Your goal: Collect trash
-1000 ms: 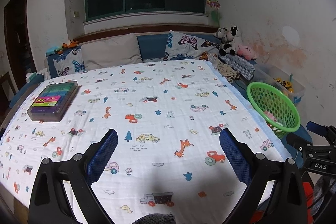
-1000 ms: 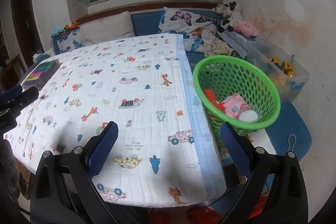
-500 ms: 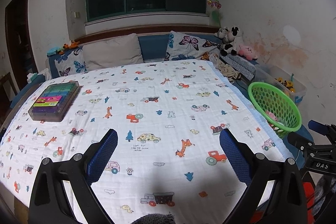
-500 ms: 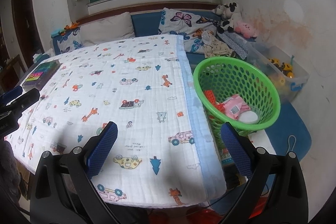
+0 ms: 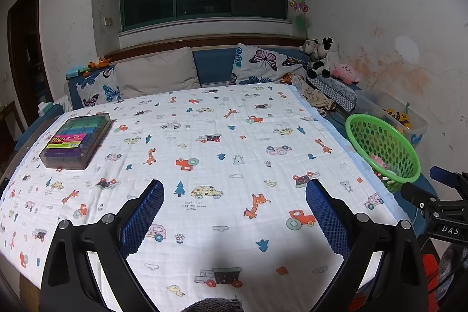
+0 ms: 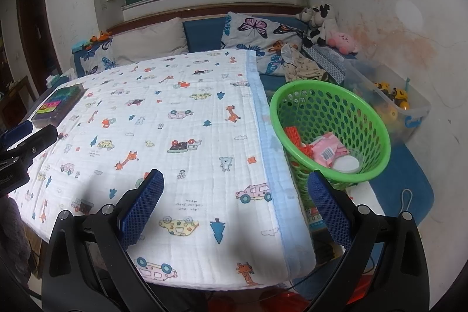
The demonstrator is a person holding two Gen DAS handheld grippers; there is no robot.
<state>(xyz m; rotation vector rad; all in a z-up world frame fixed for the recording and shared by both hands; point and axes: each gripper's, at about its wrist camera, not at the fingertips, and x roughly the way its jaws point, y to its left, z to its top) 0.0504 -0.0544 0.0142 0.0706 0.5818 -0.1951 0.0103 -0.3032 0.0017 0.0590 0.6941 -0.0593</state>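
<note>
We see both grippers over the near edge of the blanket-covered table, nothing between the pads. Left gripper [image 5: 234, 209] spread wide, empty. Right gripper [image 6: 235, 201] the same, jaws apart, holding nothing.

Trash sits in the green basket [image 6: 377, 119], just off the table's right edge: pink wrapper [image 6: 326, 151] with a barcode label, orange pieces [image 6: 292, 133], a white round lid or cup [image 6: 346, 164]. Basket is perforated plastic, round, tilted toward the table; from the left wrist view only its rim and a bit of pink show [image 5: 380, 142].

Blanket [image 5: 222, 154] is quilted white cotton, printed with cars, giraffes, trees, pale blue border on the right. On its far left lies a flat clear plastic case [image 5: 77, 141] with coloured rows inside, well apart from both grippers.

Behind: butterfly pillows [image 5: 263, 63], plush toys [image 5: 320, 54], a translucent bin [image 6: 389, 98] of yellow toys beside the basket. The right gripper's dark frame pokes into the left view's right edge.
</note>
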